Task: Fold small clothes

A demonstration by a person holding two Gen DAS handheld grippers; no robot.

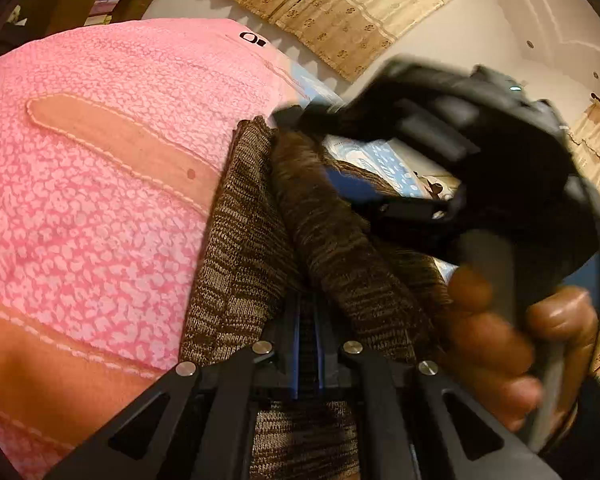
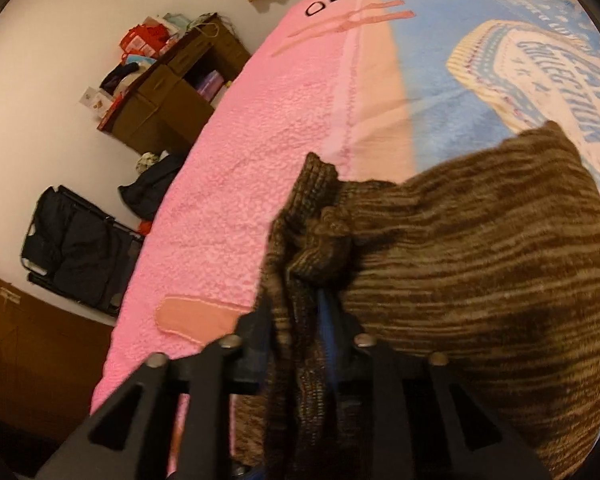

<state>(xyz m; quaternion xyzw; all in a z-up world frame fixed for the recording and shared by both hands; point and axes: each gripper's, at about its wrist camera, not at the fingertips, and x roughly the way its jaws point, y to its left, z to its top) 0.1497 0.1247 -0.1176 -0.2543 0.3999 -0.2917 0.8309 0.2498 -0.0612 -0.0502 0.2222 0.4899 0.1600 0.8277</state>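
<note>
a brown knit garment is pinched between the pressed-together fingers of the left gripper, draped over a pink blanket. the right gripper is buried in bunched knit; whether its jaws still press on it cannot be told, perhaps loosened.

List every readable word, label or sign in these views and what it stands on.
"COLLECTION": blue letters on the light blue printed blanket.
Upper line of lettering on that blanket: cut off, unreadable.
Small black mark on the pink towel: a symbol, not legible as text.
</note>
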